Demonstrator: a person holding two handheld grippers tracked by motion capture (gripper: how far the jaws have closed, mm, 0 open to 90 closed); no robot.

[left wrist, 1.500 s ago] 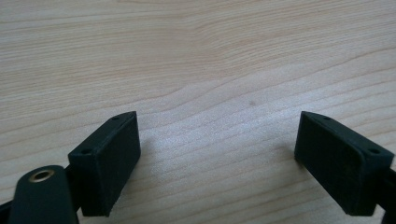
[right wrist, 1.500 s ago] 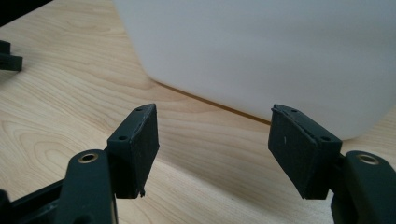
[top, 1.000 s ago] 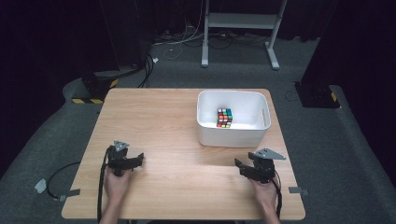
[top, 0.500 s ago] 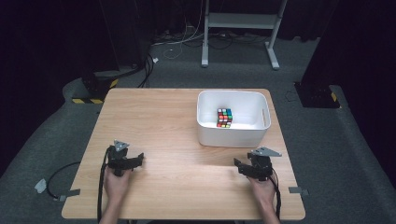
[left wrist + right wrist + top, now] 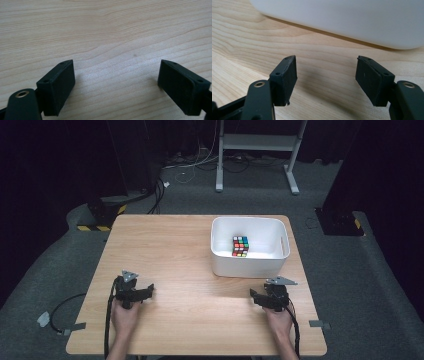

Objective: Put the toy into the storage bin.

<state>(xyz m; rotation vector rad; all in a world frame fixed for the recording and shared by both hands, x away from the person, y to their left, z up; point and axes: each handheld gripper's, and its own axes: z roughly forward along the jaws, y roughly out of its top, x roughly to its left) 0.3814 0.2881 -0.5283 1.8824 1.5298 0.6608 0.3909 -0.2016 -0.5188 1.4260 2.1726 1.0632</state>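
Observation:
A colourful puzzle cube point(image 5: 240, 246) lies inside a white tub point(image 5: 248, 266) on the right half of the wooden table point(image 5: 185, 250). My left gripper point(image 5: 148, 291) rests near the table's front left, held by a hand, its jaws pointing right. In the left gripper view the left gripper point(image 5: 116, 86) is open over bare wood. My right gripper point(image 5: 253, 296) sits at the front right, just in front of the tub, pointing left. In the right gripper view the right gripper point(image 5: 325, 80) is open and empty, with the tub's white wall point(image 5: 342, 20) close beyond.
Dark carpet surrounds the table. A white stand's legs point(image 5: 255, 142) and loose cables point(image 5: 185, 167) lie on the floor behind it. Black boxes with yellow-striped edges point(image 5: 100, 217) sit at the far left, another dark box point(image 5: 340, 222) at the right.
The right gripper has shifted slightly left and toward the front edge. The left gripper, cube and tub have stayed where they were.

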